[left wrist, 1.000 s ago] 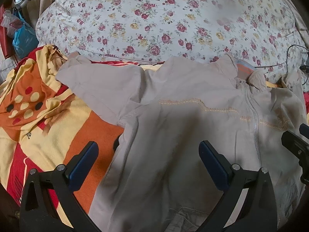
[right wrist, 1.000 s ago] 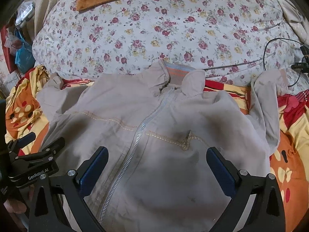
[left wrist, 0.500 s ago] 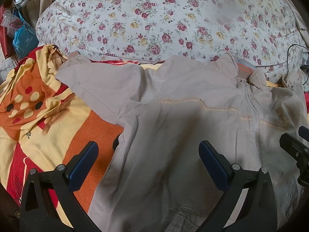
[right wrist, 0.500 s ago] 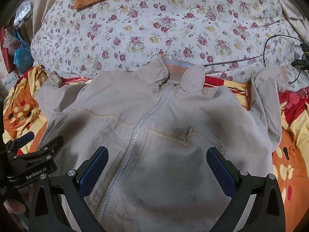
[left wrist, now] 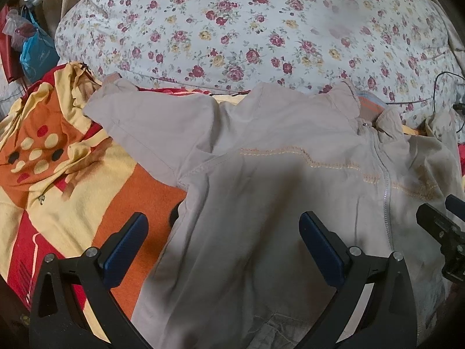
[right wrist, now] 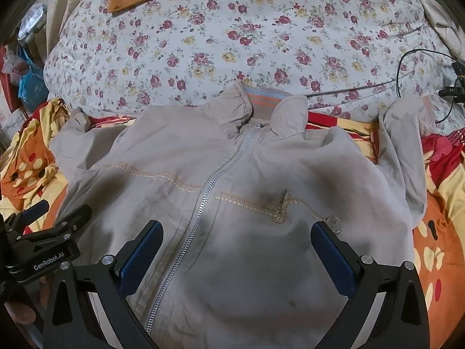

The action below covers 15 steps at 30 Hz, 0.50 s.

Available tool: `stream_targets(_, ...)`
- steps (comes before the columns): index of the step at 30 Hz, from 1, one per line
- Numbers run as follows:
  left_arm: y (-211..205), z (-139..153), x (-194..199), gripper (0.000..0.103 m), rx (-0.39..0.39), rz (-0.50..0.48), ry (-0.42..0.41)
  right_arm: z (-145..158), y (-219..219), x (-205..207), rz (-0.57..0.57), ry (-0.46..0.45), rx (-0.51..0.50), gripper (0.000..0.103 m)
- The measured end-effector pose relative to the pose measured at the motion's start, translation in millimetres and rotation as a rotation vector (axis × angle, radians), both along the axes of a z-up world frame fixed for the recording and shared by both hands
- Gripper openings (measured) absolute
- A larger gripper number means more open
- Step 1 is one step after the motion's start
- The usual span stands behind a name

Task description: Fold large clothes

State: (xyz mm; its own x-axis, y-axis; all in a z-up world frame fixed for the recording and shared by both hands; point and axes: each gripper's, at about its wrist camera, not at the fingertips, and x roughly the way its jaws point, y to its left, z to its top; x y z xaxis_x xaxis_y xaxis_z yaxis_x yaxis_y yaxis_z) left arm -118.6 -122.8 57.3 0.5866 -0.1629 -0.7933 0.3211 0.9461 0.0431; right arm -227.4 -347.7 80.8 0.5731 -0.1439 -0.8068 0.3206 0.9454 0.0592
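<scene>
Beige zip-up jacket (right wrist: 232,203) spread face up across the centre of both frames, zipped shut, collar toward the top, on an orange, red and yellow blanket (left wrist: 72,180). One sleeve (left wrist: 139,116) stretched toward upper left of the left view; the other sleeve (right wrist: 404,151) bent at right of the right view. Floral quilt (right wrist: 232,43) behind. Left gripper (left wrist: 223,226) and right gripper (right wrist: 235,238) poised above the jacket at bottom of frame, both spread wide, holding nothing.
</scene>
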Motion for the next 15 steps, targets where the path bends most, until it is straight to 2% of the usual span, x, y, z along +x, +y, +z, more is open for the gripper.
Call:
stream_targets(9, 6, 5, 12, 0.103, -0.023, 0.024, 0.039, -1, 2, 5, 0.012, 0.003, 0.004, 0.102)
stream_targets(15, 33, 18, 37, 0.103, -0.081, 0.088, 0.072, -1, 1, 5, 0.025, 0.002, 0.013, 0.102)
